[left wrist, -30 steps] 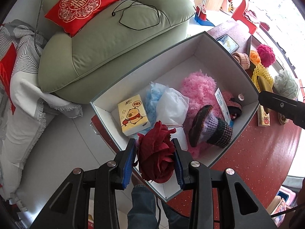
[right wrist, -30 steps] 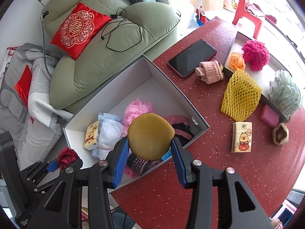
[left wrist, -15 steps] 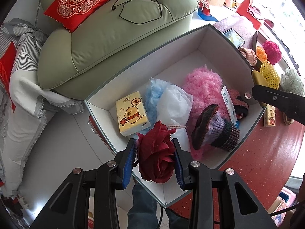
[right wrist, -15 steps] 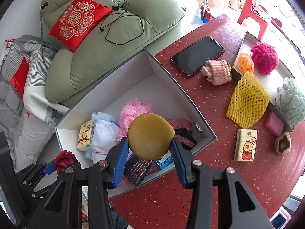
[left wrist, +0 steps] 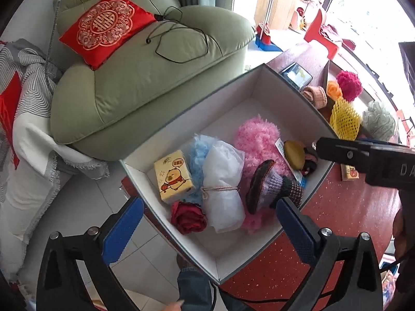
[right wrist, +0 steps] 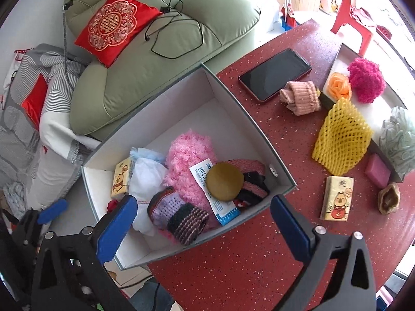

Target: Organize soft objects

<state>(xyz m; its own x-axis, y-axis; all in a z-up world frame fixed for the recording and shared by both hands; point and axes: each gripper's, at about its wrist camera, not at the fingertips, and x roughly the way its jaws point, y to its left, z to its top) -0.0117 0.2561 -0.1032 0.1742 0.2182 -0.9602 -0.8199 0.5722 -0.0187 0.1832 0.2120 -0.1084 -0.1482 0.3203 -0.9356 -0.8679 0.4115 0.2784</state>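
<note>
A white box (left wrist: 228, 264) (right wrist: 228, 96) sits on the red table's left edge. In it lie a dark red cloth rose (left wrist: 188, 217), a yellow tissue pack (left wrist: 174, 175), a white pouch (left wrist: 223, 178), pink fluff (left wrist: 255, 137) (right wrist: 189, 150), a striped knit hat (right wrist: 179, 213) and a round mustard pad (right wrist: 224, 181) (left wrist: 294, 154). My left gripper (left wrist: 207, 229) is open and empty above the rose. My right gripper (right wrist: 205, 230) is open and empty above the box's near edge.
On the table (right wrist: 259, 272) right of the box lie a phone (right wrist: 275, 73), pink socks (right wrist: 302, 97), a yellow foam net (right wrist: 341, 138), a tissue pack (right wrist: 337, 198), a pink sponge (right wrist: 377, 171), and a tray (right wrist: 342, 54) with pompom, orange flower and green puff. A green sofa (left wrist: 145, 72) stands behind.
Both grippers opened. The red rose dropped from the left gripper into the box's near corner. The mustard pad dropped from the right gripper onto the pile in the box.
</note>
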